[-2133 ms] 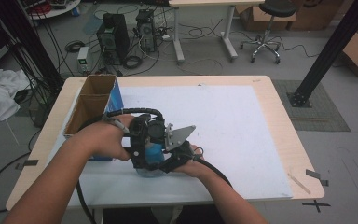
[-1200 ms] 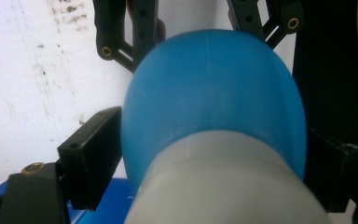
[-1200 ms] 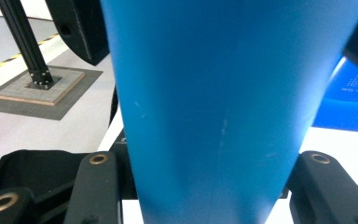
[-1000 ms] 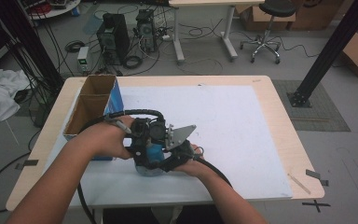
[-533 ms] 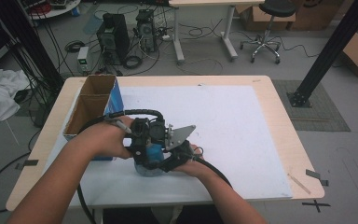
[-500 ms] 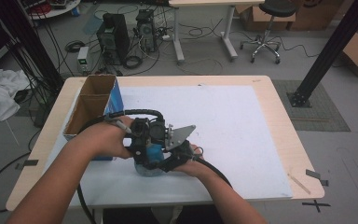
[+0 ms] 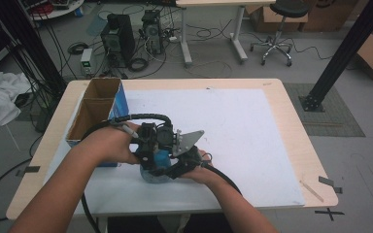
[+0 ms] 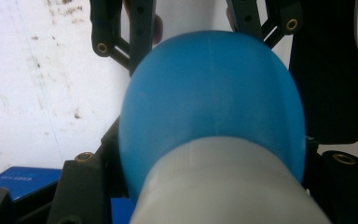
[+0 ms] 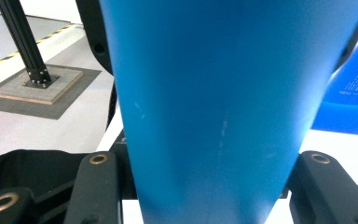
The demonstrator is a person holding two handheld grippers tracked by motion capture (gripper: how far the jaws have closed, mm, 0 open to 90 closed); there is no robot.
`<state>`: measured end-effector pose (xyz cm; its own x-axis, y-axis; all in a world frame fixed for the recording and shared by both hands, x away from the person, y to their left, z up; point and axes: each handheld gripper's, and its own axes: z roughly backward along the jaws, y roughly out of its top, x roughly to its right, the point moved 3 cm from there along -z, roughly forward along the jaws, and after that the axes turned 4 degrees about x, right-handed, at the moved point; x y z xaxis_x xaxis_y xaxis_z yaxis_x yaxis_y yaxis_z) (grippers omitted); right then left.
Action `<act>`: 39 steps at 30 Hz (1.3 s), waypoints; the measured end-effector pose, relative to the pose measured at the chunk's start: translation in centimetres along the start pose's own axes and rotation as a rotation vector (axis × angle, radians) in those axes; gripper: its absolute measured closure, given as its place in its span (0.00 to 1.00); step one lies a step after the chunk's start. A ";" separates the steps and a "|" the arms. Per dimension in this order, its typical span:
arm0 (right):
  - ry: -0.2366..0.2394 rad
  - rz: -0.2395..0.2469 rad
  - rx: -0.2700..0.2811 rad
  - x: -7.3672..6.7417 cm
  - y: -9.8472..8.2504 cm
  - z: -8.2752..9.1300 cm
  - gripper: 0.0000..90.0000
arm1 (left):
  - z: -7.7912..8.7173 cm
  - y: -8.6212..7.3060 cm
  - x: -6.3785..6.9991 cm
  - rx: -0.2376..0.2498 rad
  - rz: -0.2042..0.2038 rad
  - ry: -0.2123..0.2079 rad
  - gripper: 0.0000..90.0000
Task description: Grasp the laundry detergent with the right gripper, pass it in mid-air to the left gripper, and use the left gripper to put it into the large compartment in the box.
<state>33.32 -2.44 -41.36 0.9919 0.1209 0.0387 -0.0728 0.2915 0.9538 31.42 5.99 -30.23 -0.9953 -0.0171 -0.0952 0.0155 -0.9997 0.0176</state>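
Both grippers meet at one object near the front edge of the table point(image 7: 291, 121), left of its middle: a blue bottle point(image 7: 156, 167) with a pale grey-white cap point(image 8: 223, 186). The bottle stands on the white sheet point(image 7: 252, 131) that covers most of the table, just beside the open cardboard box point(image 7: 94, 109) along the left edge.

Left gripper point(image 7: 148, 141): in the left gripper view the cap end sits lowest in frame and the rounded blue shoulder rises above it, with black jaw links close on both sides. Jaws look narrowed around the cap or neck; actual contact of the pads is hidden behind the bottle.

Right gripper point(image 7: 182, 162): in the right gripper view the blue body runs up the frame between the two jaws, which flank it tightly. Judged closed on the body, holding it steady.

Step in hand (judgement): one gripper braces the body while the other works the cap — most likely unscrewing or tightening it. Which direction cannot be told from a single moment, nor whether the cap is already loose.

Next move calls for: firm hold by the right gripper so the body does not spin; the left gripper turning about the bottle's own axis, not sideways; regrasp when the wrist runs out of rotation. Risk: smooth plastic slipping in the jaws, or the bottle tipping toward the box.
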 end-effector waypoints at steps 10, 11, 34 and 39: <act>-0.006 0.004 -0.016 -0.1 0.1 0.4 0.48 | 0.1 0.3 -0.2 0.008 0.000 -0.009 0.43; -0.007 0.001 -0.019 -0.1 0.2 0.5 0.47 | 0.0 0.4 -0.2 0.009 -0.001 -0.008 0.43; -0.095 -0.069 -0.175 1.3 1.1 6.4 0.11 | 2.5 -0.2 -1.9 0.005 0.121 -0.008 0.43; -0.123 -0.084 -0.244 1.9 1.5 8.2 0.04 | 3.1 -0.4 -2.4 0.001 0.154 0.001 0.43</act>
<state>36.00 -9.56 -37.36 0.9996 -0.0249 0.0122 0.0025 0.5173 0.8558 33.48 6.50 -26.95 -0.9811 -0.1703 -0.0918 0.1680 -0.9853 0.0327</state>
